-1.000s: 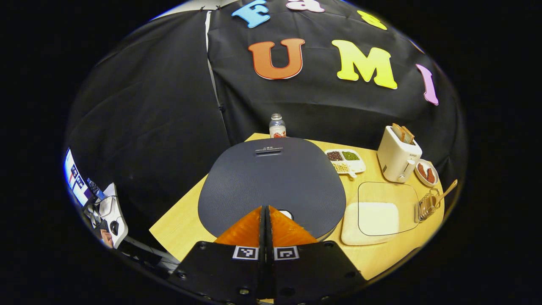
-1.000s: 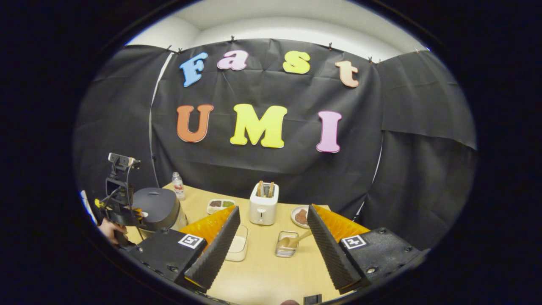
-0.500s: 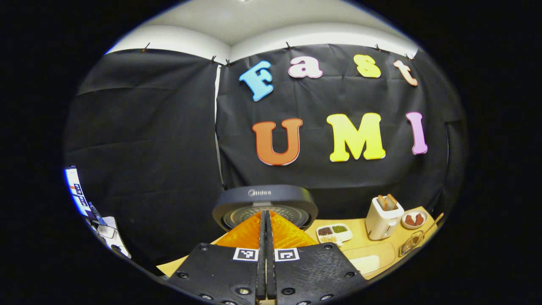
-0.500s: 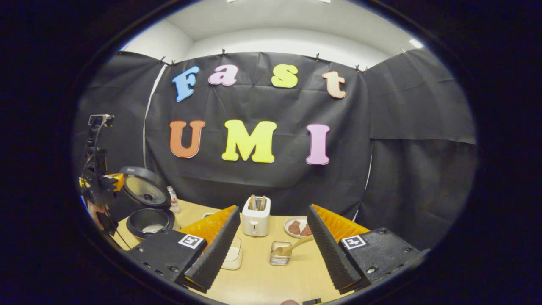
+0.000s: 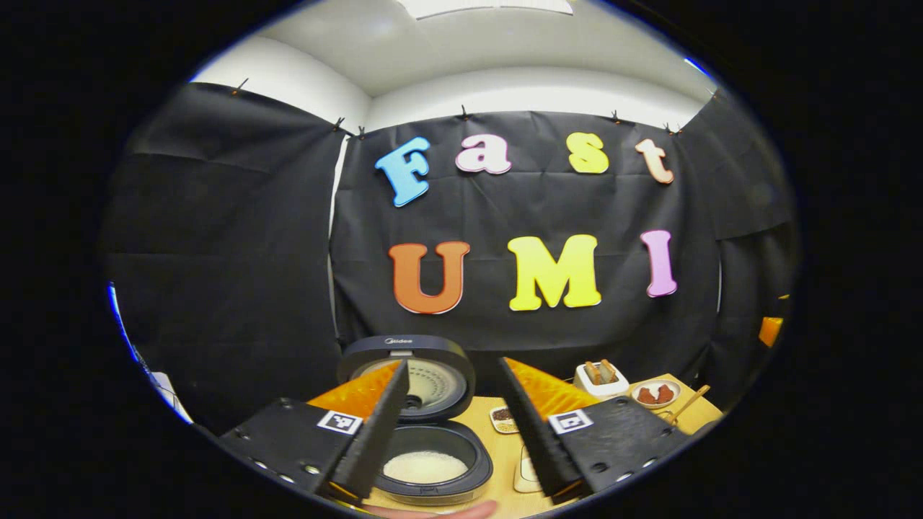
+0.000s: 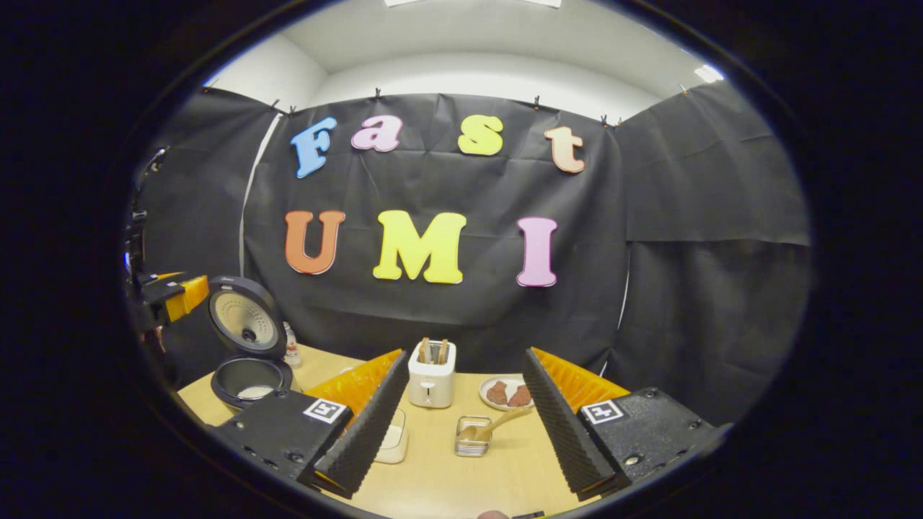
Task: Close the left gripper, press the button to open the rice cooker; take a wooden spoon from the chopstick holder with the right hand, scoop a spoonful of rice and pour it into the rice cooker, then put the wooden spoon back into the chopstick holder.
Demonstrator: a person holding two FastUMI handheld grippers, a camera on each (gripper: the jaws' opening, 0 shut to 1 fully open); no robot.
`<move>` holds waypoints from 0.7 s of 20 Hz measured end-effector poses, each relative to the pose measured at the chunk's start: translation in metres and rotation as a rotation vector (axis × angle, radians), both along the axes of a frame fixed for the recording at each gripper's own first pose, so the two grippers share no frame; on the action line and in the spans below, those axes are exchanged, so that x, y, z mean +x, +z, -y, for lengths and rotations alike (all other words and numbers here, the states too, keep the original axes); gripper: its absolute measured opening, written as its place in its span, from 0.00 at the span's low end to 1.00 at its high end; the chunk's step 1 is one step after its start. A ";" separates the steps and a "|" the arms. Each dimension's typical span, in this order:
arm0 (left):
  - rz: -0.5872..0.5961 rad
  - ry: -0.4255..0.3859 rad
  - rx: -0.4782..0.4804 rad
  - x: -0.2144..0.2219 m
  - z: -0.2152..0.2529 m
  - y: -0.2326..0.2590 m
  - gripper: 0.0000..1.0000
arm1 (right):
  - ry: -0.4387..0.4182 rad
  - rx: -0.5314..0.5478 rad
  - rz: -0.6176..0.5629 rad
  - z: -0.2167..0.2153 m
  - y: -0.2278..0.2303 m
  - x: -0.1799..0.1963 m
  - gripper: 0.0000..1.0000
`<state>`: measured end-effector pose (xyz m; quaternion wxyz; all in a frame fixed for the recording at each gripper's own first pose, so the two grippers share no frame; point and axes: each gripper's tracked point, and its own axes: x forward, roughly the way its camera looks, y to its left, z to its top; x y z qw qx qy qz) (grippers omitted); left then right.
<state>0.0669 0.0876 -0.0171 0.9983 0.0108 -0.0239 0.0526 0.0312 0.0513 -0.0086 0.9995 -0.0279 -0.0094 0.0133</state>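
The dark rice cooker (image 5: 433,465) stands with its lid (image 5: 411,375) raised, and white rice lies in its pot. My left gripper (image 5: 451,404) hovers above and in front of it, open, holding nothing. From the right gripper view the cooker (image 6: 249,378) is at the table's left, with the left gripper (image 6: 169,295) high beside its lid. My right gripper (image 6: 465,404) is open above the table. Between its fingers, farther off, the wire chopstick holder (image 6: 472,436) holds the wooden spoon (image 6: 501,422). A clear container of rice (image 6: 393,440) sits left of the holder.
A white toaster (image 6: 431,375) with bread stands mid-table, with a plate of reddish pieces (image 6: 505,393) to its right. A small bottle (image 6: 290,346) stands behind the cooker. A divided dish of beans (image 5: 502,418) lies right of the cooker. The wooden table (image 6: 461,483) extends toward me.
The cooker lid went from shut to standing up. My left gripper rose off the lid, pulled back and opened. The right gripper stayed open and shifted only slightly.
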 end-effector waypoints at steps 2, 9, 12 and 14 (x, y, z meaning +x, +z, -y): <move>-0.011 0.016 0.041 -0.007 -0.002 -0.001 0.96 | -0.012 -0.002 0.008 0.002 -0.001 0.004 1.00; -0.017 -0.003 0.001 -0.017 0.005 0.006 0.95 | -0.042 0.031 -0.020 0.015 -0.037 0.026 1.00; -0.015 -0.018 -0.018 -0.020 0.009 0.010 0.95 | -0.055 0.031 -0.023 0.025 -0.060 0.040 1.00; -0.011 -0.026 -0.029 -0.023 0.010 0.012 0.95 | -0.071 0.040 -0.039 0.036 -0.082 0.052 1.00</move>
